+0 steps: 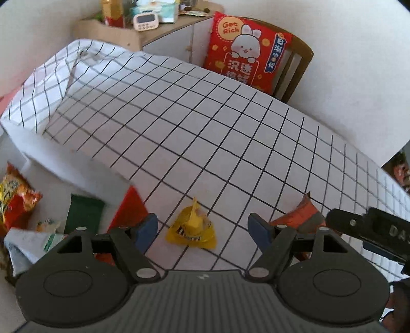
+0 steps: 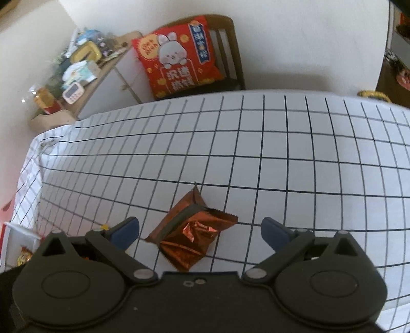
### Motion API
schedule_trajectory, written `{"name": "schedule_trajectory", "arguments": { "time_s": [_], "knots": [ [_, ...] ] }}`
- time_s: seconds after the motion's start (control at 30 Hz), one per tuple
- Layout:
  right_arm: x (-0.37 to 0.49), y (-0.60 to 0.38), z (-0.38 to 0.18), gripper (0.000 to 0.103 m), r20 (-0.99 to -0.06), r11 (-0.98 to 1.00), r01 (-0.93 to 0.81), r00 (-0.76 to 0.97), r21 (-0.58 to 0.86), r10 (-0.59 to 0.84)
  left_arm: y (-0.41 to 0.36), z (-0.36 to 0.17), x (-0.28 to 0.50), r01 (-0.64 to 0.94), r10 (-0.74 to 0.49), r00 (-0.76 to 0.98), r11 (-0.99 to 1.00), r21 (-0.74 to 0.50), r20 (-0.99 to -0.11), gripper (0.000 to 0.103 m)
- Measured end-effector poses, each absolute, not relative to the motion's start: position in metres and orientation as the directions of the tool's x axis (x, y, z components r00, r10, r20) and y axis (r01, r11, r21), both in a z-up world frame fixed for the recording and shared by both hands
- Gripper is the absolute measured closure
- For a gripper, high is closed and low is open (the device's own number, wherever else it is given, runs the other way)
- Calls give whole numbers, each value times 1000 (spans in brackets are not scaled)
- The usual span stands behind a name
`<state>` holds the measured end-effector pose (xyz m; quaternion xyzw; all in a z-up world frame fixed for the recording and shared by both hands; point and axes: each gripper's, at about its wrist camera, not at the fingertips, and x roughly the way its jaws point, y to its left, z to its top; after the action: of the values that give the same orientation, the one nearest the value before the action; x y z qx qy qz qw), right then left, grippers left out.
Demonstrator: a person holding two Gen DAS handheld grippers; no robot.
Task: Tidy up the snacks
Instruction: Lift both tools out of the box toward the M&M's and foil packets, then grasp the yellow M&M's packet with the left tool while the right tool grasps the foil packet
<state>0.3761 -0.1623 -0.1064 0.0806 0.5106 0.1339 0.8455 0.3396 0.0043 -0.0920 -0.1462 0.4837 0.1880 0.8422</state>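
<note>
A table (image 1: 205, 123) under a white cloth with a dark grid fills both views. At its far side stands a wooden chair (image 1: 297, 59) carrying a red rabbit cushion (image 1: 246, 51), with a cluttered cabinet (image 1: 143, 23) to the left. At the table's near left sits a white box (image 1: 51, 166) holding several snack bags, among them a red-and-yellow bag (image 1: 15, 197) and a dark green packet (image 1: 82, 215). The left tongs (image 1: 202, 231) are spread wide, with a small yellow snack packet (image 1: 192, 228) lying on the cloth between the fingers, untouched. The right tongs (image 2: 200, 231) also gape wide, straddling a crumpled copper-red snack packet (image 2: 189, 233) lying on the cloth.
</note>
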Motion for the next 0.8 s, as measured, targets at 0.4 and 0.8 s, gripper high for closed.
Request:
{"name": "schedule_trajectory", "arguments": {
  "time_s": [0.4,0.8],
  "knots": [
    [396,-152,-135,2,-864,951,-84,399,298,306,-27,-123,356,-492,309,387,866,89,-869,26],
    [403,-137,-152,4,-886,958,-93,365,272,287,-13,-147,369,-533,264,351,845,40,-898,28]
  ]
}}
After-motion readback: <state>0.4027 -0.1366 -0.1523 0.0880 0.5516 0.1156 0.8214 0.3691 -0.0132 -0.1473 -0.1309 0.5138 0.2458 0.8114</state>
